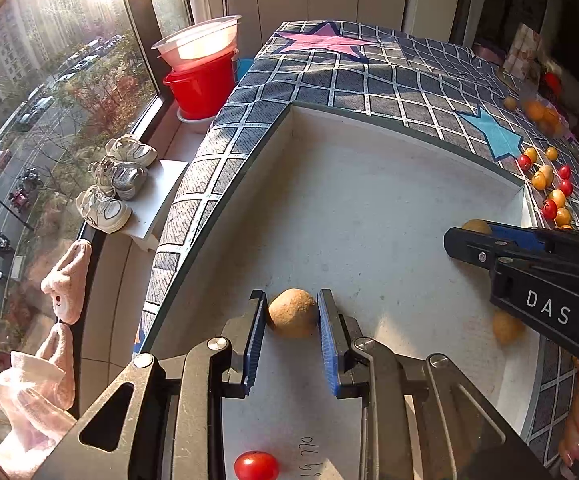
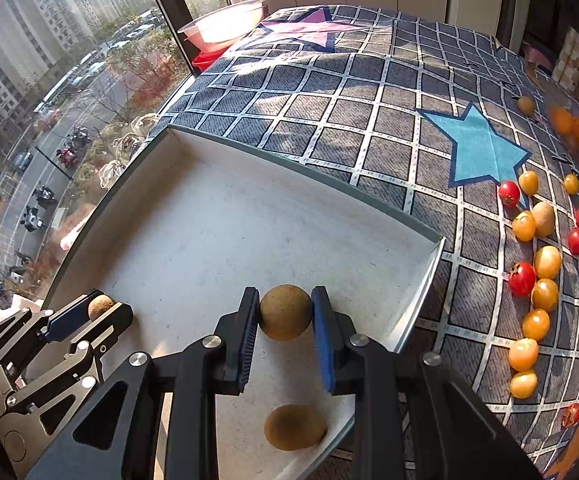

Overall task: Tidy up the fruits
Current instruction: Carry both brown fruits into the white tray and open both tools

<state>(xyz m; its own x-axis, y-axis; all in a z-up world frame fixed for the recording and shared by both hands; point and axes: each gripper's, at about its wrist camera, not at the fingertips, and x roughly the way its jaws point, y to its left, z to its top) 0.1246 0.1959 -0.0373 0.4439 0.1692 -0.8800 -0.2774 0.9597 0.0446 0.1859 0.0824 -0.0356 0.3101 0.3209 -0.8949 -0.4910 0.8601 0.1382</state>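
Note:
A shallow white tray (image 1: pixel 369 184) lies on the checked cloth; it also shows in the right wrist view (image 2: pixel 209 216). My left gripper (image 1: pixel 292 312) is shut on a brown round fruit (image 1: pixel 292 313) over the tray floor; it also shows in the right wrist view (image 2: pixel 101 307). My right gripper (image 2: pixel 284 312) is shut on another brown fruit (image 2: pixel 284 312), seen in the left wrist view (image 1: pixel 476 225). A third brown fruit (image 2: pixel 295 427) lies in the tray below it. A red tomato (image 1: pixel 256 465) lies in the tray under my left gripper.
Several red and yellow cherry tomatoes (image 2: pixel 535 276) and a brown fruit (image 2: pixel 544 219) lie on the cloth right of the tray. A bag of oranges (image 2: pixel 573 128) sits at the far right. Red and clear buckets (image 1: pixel 203 68) and shoes (image 1: pixel 117 176) stand by the window.

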